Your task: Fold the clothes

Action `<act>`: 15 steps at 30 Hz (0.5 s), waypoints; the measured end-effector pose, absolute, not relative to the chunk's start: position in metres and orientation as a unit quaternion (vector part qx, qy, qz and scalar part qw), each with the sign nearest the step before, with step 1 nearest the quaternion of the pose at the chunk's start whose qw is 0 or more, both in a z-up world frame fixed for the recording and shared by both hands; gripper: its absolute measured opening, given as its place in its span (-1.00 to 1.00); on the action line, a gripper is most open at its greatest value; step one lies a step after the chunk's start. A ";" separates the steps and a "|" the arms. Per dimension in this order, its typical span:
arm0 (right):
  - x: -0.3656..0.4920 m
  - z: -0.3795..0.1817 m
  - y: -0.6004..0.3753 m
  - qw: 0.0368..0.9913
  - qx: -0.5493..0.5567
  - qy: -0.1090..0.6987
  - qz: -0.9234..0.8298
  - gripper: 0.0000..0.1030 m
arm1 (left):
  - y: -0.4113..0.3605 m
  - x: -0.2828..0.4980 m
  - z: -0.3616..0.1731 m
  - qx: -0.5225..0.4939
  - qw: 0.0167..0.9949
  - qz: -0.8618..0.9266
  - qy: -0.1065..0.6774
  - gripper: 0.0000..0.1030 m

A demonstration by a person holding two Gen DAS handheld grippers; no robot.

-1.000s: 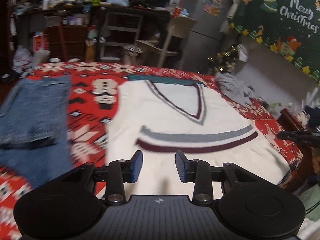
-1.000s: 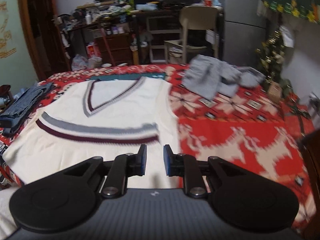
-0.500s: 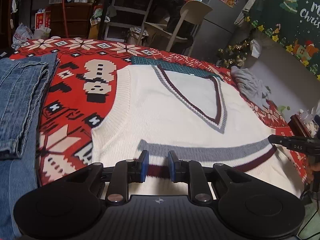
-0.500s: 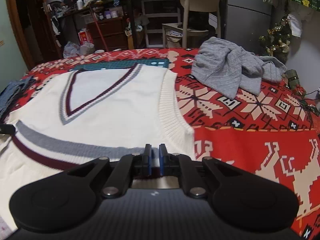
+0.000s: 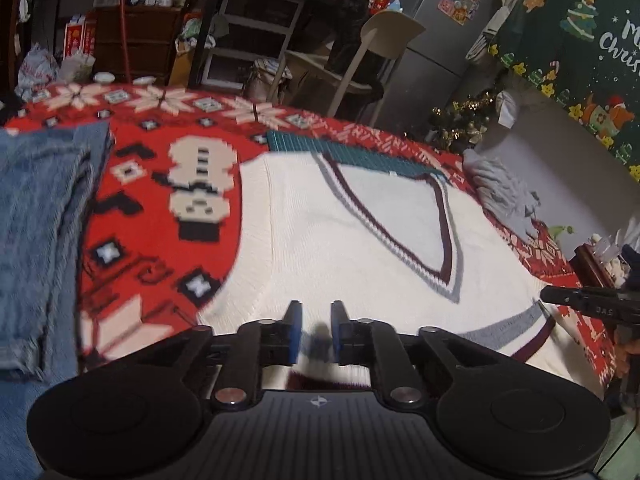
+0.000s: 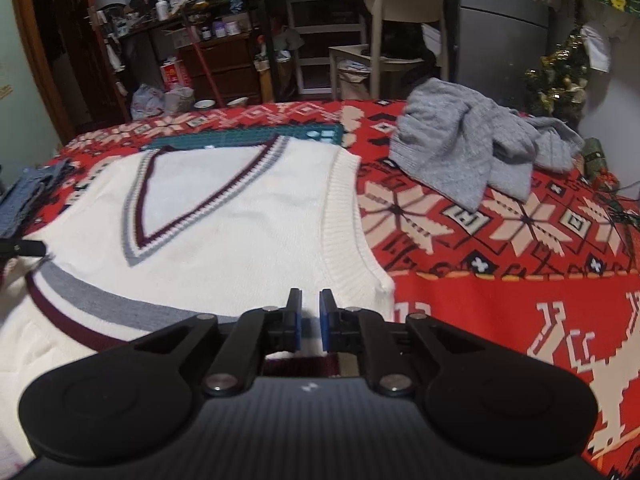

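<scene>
- The surface (image 6: 500,312) is covered by a red cloth patterned with snowflakes and reindeer.
- A cream V-neck vest (image 6: 240,232), trimmed in grey and maroon, is laid flat at the middle of the surface, with its neck to the far side; a green mat (image 6: 248,136) is seen under its far edge.
- Folded jeans (image 5: 36,216) are seen at the left, and a crumpled grey sweater (image 6: 472,148) at the far right.
- The left gripper (image 5: 316,330) is closing over the vest's near part; whether cloth is pinched cannot be told.
- The right gripper (image 6: 310,322) is held nearly together by the vest's right armhole; a grip cannot be told.
- Beyond the surface, a pale chair (image 6: 404,12), cluttered shelves (image 6: 208,36) and a small Christmas tree (image 6: 560,72) are seen.
</scene>
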State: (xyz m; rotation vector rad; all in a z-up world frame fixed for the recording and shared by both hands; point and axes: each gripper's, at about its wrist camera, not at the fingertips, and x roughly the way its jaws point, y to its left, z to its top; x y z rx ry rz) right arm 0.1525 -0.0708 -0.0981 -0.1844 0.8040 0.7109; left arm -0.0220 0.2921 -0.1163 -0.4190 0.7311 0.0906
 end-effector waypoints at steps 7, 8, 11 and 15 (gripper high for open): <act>0.146 -0.074 -0.057 0.843 -0.136 0.363 0.374 -0.81 | 0.279 -0.019 -0.102 -0.175 0.915 0.007 0.364 -0.69; 0.143 -0.074 -0.053 0.838 -0.137 0.365 0.381 -0.81 | 0.273 -0.018 -0.103 -0.175 0.914 -0.002 0.366 -0.69; 0.130 -0.083 -0.040 0.827 -0.133 0.373 0.399 -0.81 | 0.253 -0.014 -0.108 -0.174 0.911 -0.028 0.372 -0.69; 0.112 -0.100 -0.023 0.814 -0.128 0.385 0.416 -0.81 | 0.228 -0.008 -0.119 -0.155 0.908 -0.048 0.385 -0.69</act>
